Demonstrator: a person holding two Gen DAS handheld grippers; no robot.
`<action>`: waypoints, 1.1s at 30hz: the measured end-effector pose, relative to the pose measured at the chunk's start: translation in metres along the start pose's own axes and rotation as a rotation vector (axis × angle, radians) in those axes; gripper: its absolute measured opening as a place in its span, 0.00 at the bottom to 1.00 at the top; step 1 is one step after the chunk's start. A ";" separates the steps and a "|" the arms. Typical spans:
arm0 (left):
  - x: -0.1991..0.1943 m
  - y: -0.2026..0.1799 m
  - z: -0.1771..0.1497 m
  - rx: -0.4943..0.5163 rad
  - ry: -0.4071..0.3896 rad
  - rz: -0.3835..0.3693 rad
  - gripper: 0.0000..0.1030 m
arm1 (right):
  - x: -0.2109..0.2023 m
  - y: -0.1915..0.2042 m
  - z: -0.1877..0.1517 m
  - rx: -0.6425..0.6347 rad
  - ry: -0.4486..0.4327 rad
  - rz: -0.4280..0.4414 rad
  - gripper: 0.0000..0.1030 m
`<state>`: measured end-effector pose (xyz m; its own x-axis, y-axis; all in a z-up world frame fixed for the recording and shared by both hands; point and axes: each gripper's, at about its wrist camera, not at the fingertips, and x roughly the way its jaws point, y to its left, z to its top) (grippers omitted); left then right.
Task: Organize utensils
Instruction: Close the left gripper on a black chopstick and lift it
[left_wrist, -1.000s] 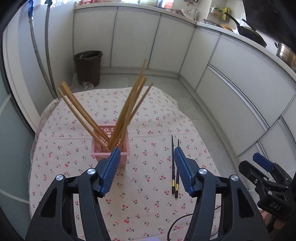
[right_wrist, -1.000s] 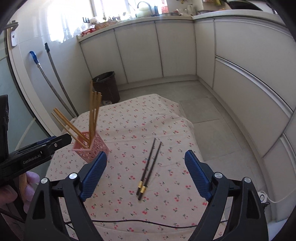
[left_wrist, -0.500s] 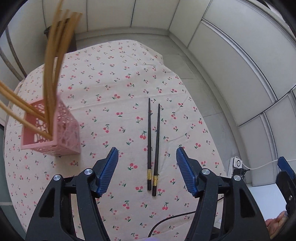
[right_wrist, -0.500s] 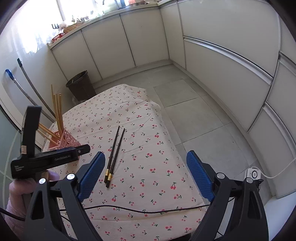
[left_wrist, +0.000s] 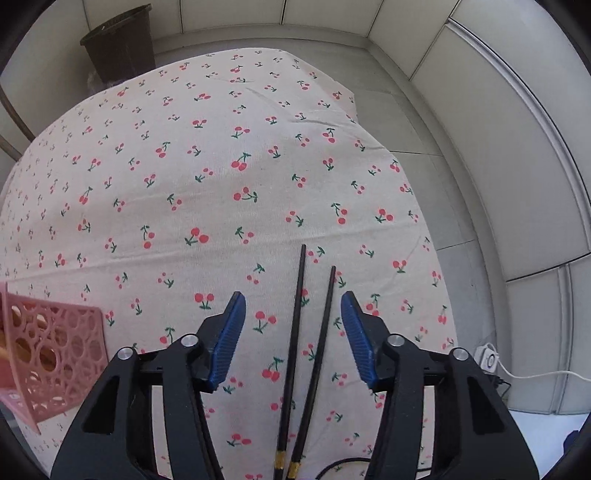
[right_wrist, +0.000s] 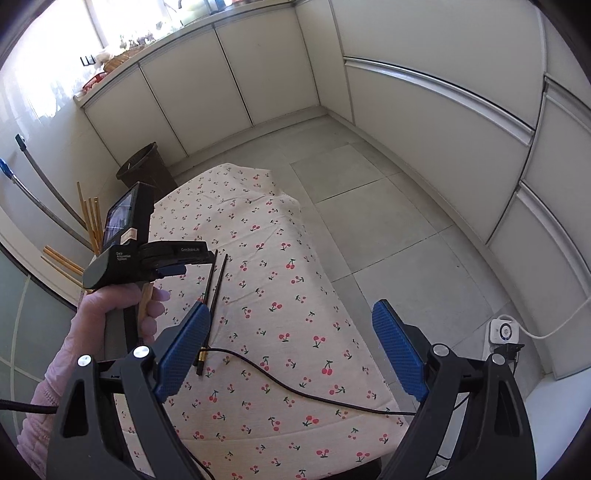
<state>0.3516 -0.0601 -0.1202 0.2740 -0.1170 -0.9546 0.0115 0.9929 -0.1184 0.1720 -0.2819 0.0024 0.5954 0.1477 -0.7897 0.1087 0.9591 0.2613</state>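
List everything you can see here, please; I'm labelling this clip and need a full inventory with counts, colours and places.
black chopsticks: 2, black with gold bands, flat on the cloth between the left gripper's fingers
pink holder: 1, pink, perforated, left edge of the cloth
wooden chopsticks: several, tan, standing behind the left gripper's body
tablecloth: 1, cream with red cherries, over the table
bin: 1, dark brown, on the floor beyond the table
cable: 1, black, across the cloth's near end
socket: 1, white, on the floor at right
left gripper: 1, black with blue pads, open
right gripper: 1, same colours, open
left hand: 1, gripping the left gripper's handle
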 end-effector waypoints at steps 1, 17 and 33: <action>0.003 -0.002 0.001 0.014 -0.002 0.013 0.40 | 0.001 -0.001 0.000 0.005 0.003 0.002 0.85; 0.027 -0.005 -0.003 0.137 -0.006 0.061 0.04 | 0.038 -0.002 0.004 0.038 0.103 -0.015 0.85; -0.102 0.058 -0.115 0.184 -0.147 0.059 0.03 | 0.139 0.048 0.023 0.085 0.220 -0.009 0.85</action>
<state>0.2139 0.0069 -0.0609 0.4161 -0.0681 -0.9068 0.1626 0.9867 0.0006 0.2778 -0.2205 -0.0819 0.4071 0.1975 -0.8918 0.1853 0.9382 0.2924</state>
